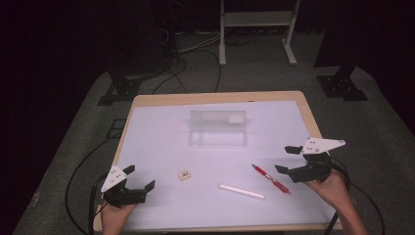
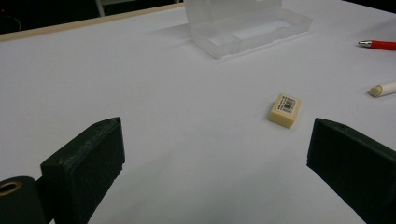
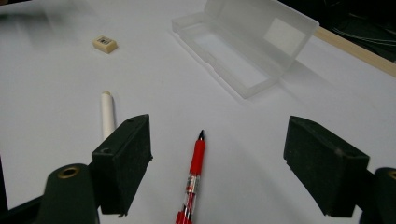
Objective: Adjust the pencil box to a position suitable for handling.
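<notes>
A clear plastic pencil case [image 1: 219, 129] lies open in the far middle of the white table [image 1: 161, 122], its lid standing up; it is also in the left gripper view [image 2: 247, 25] and the right gripper view [image 3: 243, 44]. A small cream eraser [image 1: 184, 175] [image 2: 285, 110] [image 3: 105, 44] lies ahead of my left gripper [image 1: 142, 177], which is open and holds nothing. A red pen [image 1: 271, 179] [image 3: 194, 175] lies just in front of my open right gripper [image 1: 288, 159], between its jaws in the right gripper view. A white stick [image 1: 241, 191] [image 3: 108, 113] [image 2: 383, 88] lies left of the pen.
A pale wooden table edge [image 1: 220, 97] frames the white sheet. Beyond the table, on the grey floor, are black cables [image 1: 181, 68], dark stand feet [image 1: 342, 88] and a white metal frame [image 1: 257, 29].
</notes>
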{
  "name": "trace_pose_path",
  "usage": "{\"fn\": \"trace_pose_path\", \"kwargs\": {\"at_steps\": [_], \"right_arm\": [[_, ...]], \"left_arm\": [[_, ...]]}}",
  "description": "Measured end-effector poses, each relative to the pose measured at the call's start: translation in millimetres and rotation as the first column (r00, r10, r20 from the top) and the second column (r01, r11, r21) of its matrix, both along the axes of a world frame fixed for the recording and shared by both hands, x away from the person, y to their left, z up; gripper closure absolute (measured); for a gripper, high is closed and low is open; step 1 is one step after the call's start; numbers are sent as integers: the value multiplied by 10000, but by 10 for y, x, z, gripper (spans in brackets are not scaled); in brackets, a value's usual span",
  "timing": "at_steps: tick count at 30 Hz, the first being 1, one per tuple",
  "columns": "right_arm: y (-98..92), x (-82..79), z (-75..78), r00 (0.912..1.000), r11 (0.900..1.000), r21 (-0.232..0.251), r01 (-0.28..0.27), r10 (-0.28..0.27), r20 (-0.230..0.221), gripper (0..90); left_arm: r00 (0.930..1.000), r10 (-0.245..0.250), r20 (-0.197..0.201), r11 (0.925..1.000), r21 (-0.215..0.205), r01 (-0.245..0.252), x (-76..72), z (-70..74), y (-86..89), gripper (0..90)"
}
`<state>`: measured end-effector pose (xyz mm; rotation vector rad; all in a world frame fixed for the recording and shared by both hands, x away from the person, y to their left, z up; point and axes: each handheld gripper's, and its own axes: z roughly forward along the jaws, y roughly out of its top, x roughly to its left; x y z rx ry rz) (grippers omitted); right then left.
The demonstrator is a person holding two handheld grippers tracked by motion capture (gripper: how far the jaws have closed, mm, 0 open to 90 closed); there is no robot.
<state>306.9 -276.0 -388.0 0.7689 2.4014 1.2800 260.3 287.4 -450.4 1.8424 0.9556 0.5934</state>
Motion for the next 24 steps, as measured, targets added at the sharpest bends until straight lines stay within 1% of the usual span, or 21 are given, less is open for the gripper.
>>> {"fn": "trace_pose_path", "kwargs": {"at_steps": [2, 5, 8, 9, 11, 13, 14, 18, 21, 22, 23, 24], "right_arm": [[43, 60, 22, 9998, 9999, -13, -156, 156, -85, 216], [118, 140, 49, 9994, 9994, -71, -338, 337, -92, 213], [230, 238, 69, 9981, 9981, -179, -589, 586, -179, 206], [269, 269, 73, 9973, 9972, -230, -705, 700, -220, 191], [353, 329, 75, 9954, 9955, -246, -911, 903, -316, 200], [425, 375, 74, 9940, 9939, -273, -1070, 1063, -259, 204], [468, 405, 74, 9930, 9927, -340, -1157, 1148, -259, 207], [647, 514, 90, 9895, 9882, -527, -1439, 1432, -174, 215], [766, 602, 89, 9843, 9822, -686, -1751, 1729, -362, 239], [795, 621, 87, 9837, 9812, -743, -1782, 1758, -378, 239], [832, 653, 74, 9828, 9799, -769, -1841, 1825, -284, 239], [864, 681, 63, 9813, 9782, -810, -1912, 1888, -366, 239]], "left_arm": [[10000, -4, 6, 10000, -13, 4, 0, -1, 5, 36], [10000, 20, 16, 10000, -23, -20, -2, 0, 7, 36], [10000, -6, 15, 10000, -2, 6, -2, -1, 11, 36], [10000, -5, 4, 10000, -22, 5, -1, -4, 11, 36], [10000, 2, -31, 10000, -47, -3, -1, -8, 8, 36], [10000, -6, -24, 10000, -41, 6, -7, -8, 11, 36], [10000, -7, -12, 9999, -102, 7, -12, -8, 13, 36], [10000, 26, -5, 9999, -118, -26, -13, -8, 25, 36], [10000, 25, 19, 9999, -103, -25, -13, -7, 34, 36], [10000, 29, 39, 9999, -135, -29, -14, -10, 34, 36], [10000, 22, 38, 9999, -141, -21, -14, -10, 35, 36], [10000, 22, 37, 9999, -136, -21, -13, -10, 35, 36]]}}
